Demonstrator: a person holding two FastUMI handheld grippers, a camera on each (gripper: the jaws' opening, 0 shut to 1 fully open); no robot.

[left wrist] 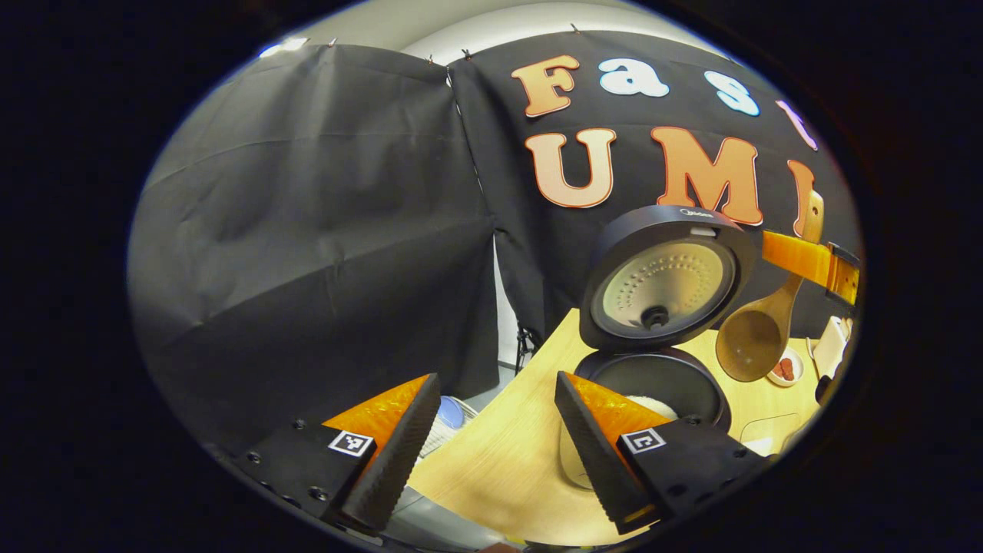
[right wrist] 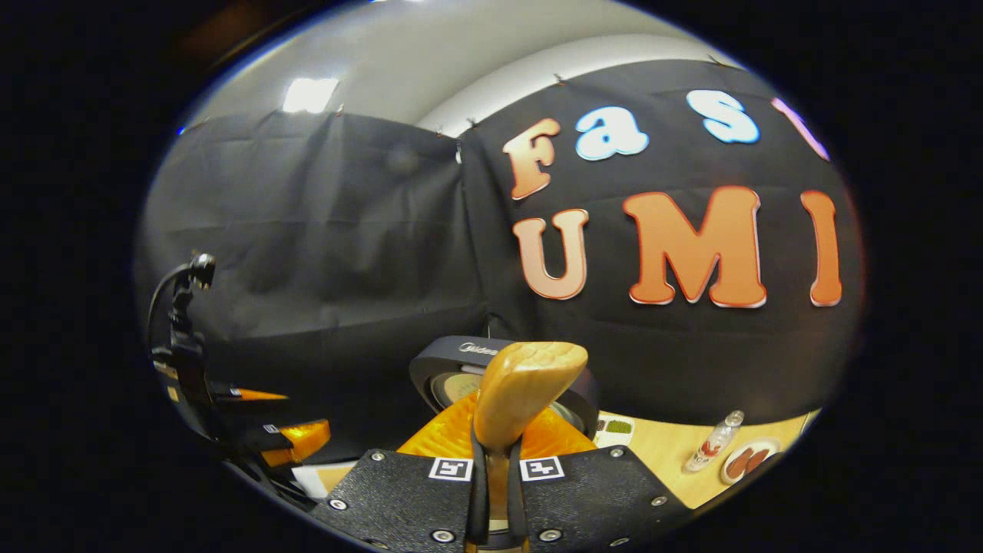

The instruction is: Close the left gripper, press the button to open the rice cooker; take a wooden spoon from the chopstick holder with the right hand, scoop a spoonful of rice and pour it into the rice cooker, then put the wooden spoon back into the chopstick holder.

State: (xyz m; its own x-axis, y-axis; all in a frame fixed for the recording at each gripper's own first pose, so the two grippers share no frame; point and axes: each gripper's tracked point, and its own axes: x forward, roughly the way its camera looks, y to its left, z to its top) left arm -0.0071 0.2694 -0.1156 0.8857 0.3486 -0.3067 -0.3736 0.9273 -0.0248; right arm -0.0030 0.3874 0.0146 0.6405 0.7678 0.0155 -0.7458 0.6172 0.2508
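The black rice cooker [left wrist: 653, 380] stands open on the wooden table, its lid [left wrist: 666, 286] raised and white rice visible in the pot. My left gripper [left wrist: 491, 453] hovers open in front of it, nothing between its fingers. To the right of the lid hangs the wooden spoon [left wrist: 760, 330], bowl down, held by my right gripper [left wrist: 814, 265]. In the right gripper view my right gripper [right wrist: 495, 468] is shut on the spoon's handle [right wrist: 522, 392], which sticks up before the cooker's lid [right wrist: 468, 365]. The left gripper [right wrist: 284, 434] sits low at the left.
A small dish with red pieces [left wrist: 785, 369] and a white object [left wrist: 829, 346] lie right of the cooker. A small bottle [right wrist: 710, 442] and the same dish [right wrist: 749, 459] stand on the table [right wrist: 668, 453]. A blue-and-white item [left wrist: 449, 418] lies below the table's left edge.
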